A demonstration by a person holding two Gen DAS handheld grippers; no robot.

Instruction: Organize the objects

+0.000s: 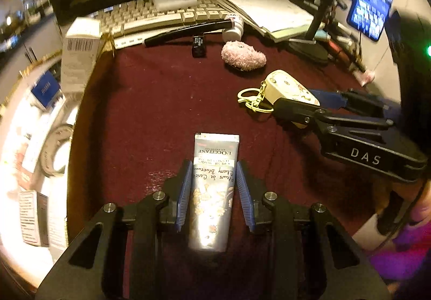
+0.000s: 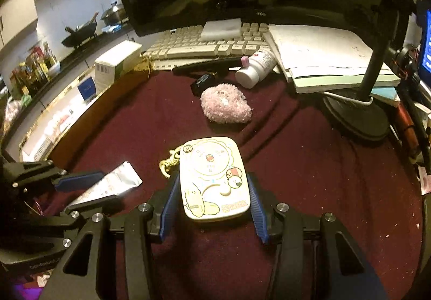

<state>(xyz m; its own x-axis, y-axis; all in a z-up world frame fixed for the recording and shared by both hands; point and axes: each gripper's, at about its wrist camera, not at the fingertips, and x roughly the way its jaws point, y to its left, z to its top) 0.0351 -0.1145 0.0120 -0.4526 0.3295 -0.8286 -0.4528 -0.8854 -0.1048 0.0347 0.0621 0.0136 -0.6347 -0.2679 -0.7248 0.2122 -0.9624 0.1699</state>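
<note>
Here the left gripper (image 1: 214, 187) clamps a silver floral hand-cream tube (image 1: 212, 192) on the maroon cloth (image 1: 150, 100); the right gripper (image 2: 212, 200) clamps a cream cartoon-printed case (image 2: 214, 178) near mid-cloth.

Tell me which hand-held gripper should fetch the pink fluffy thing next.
Neither is free. Probably the right hand-held gripper: it sits closer to the pink fluffy thing, though its pads flank the cartoon case; the left straddles the tube.

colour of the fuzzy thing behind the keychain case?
Pale pink, fluffy plush, lying on the maroon cloth. Right wrist view shows it best.
</note>
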